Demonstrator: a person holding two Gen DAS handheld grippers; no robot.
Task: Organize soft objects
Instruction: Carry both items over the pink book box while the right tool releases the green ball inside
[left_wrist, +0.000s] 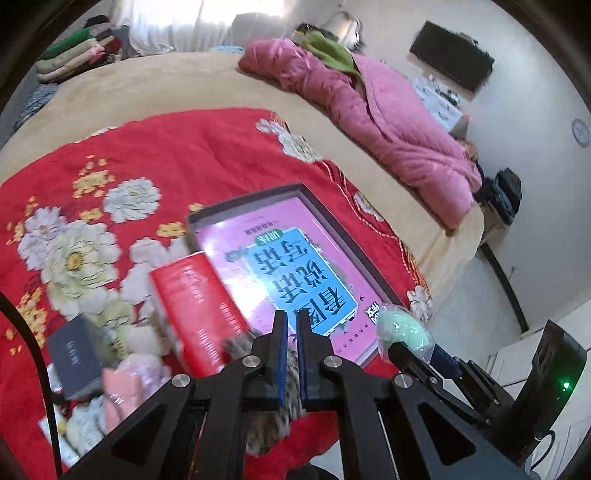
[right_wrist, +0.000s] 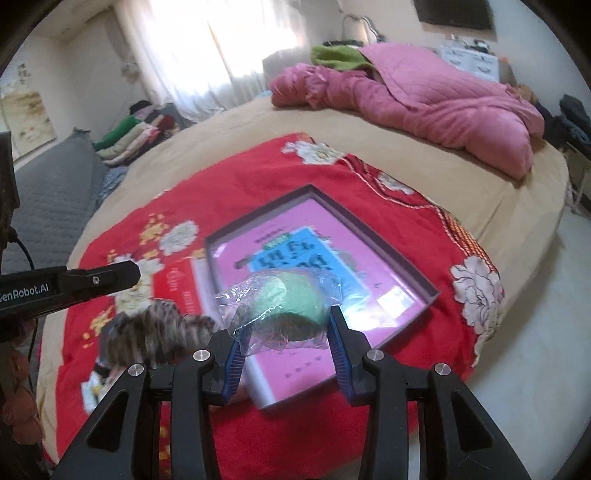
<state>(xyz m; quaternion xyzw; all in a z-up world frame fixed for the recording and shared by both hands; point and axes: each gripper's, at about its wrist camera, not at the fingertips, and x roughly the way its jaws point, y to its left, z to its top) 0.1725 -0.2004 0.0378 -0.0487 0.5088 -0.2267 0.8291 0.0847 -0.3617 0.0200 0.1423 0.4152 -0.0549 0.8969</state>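
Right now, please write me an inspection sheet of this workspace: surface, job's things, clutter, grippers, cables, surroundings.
Surface: red floral blanket over a tan bed.
Job's things: green soft item in clear wrap; brown furry item; pink soft item; shallow box with a pink book inside.
Clutter: red book; dark small box.
Grippers: left gripper shut on the furry item; right gripper shut on the green item.
Cables: black cable at left.
Surroundings: pink quilt; folded clothes; curtained window.

Blurred fuzzy brown item (right_wrist: 159, 332) defies identification.
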